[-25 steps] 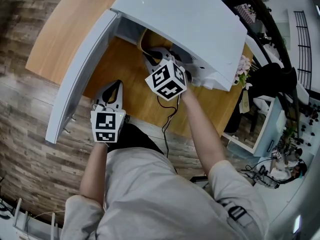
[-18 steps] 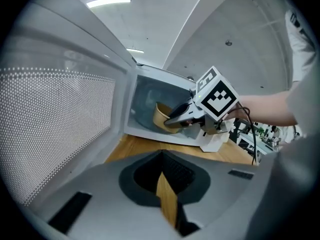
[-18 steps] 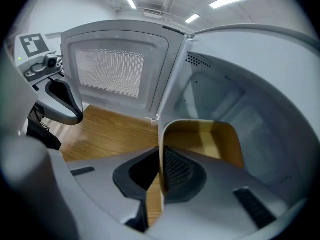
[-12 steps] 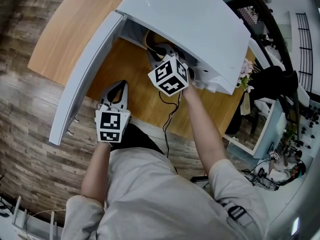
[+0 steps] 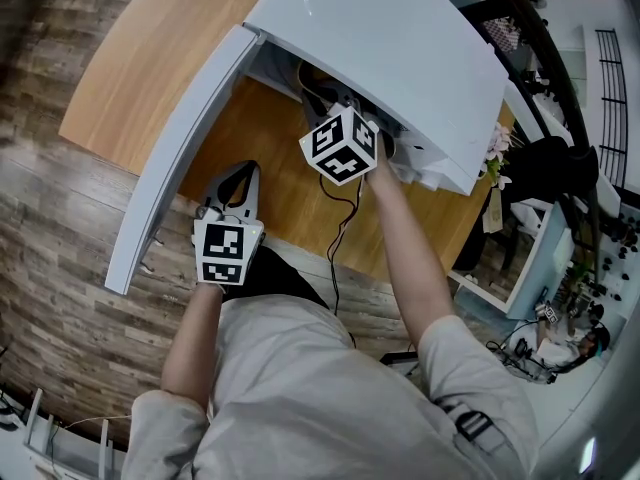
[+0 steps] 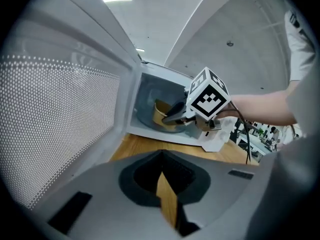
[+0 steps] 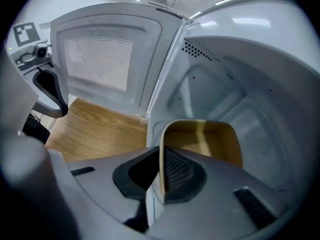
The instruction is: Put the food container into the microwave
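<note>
The white microwave (image 5: 400,38) stands on the wooden table (image 5: 150,58) with its door (image 5: 180,148) swung wide open to the left. My right gripper (image 5: 328,103) reaches into the cavity, shut on the side wall of the tan food container (image 7: 210,139). The container (image 6: 161,115) is inside the cavity, low over its floor; whether it rests there I cannot tell. My left gripper (image 5: 243,168) hangs over the table in front of the open door, jaws together with nothing in them. From the left gripper view the right gripper (image 6: 170,118) shows at the cavity mouth.
A black cable (image 5: 340,228) trails from the right gripper across the table's near edge. Pink flowers (image 5: 490,138) stand behind the microwave's right side. A white shelf unit (image 5: 530,258) is on the floor to the right. The open door walls off the left.
The right gripper has pushed a little deeper into the microwave cavity with the container in its grip. The left gripper has stayed where it was.
</note>
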Motion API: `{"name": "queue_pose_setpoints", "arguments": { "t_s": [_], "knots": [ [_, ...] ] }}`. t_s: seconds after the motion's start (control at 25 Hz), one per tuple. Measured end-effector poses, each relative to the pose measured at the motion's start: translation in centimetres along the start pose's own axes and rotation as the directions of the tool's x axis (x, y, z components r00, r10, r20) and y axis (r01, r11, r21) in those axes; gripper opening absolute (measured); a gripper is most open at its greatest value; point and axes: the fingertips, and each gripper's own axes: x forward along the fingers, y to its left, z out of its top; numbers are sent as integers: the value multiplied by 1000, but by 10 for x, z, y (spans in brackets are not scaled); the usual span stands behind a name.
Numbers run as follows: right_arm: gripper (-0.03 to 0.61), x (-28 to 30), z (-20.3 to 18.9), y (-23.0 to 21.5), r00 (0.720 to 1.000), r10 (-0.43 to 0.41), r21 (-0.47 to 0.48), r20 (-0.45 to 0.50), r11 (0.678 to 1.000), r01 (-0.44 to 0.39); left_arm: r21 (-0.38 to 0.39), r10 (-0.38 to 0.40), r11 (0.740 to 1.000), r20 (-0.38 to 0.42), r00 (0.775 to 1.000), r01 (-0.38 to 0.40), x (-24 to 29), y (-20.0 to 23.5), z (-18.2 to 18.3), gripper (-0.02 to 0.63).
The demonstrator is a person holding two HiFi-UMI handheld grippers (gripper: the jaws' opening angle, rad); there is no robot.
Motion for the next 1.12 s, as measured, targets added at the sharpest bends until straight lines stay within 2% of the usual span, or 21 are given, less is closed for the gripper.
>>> {"name": "queue_pose_setpoints", "arguments": {
  "t_s": [0.52, 1.12],
  "knots": [
    [31, 7, -6, -9, 999, -39, -11, -34, 999, 38, 0, -7, 1000, -9, 1000, 7, 2, 2, -1, 11],
    [44, 9, -10, -19, 997, -75, 12, -29, 997, 76, -9, 1, 1000, -17, 1000, -1, 2, 0, -6, 11]
  ]
}}
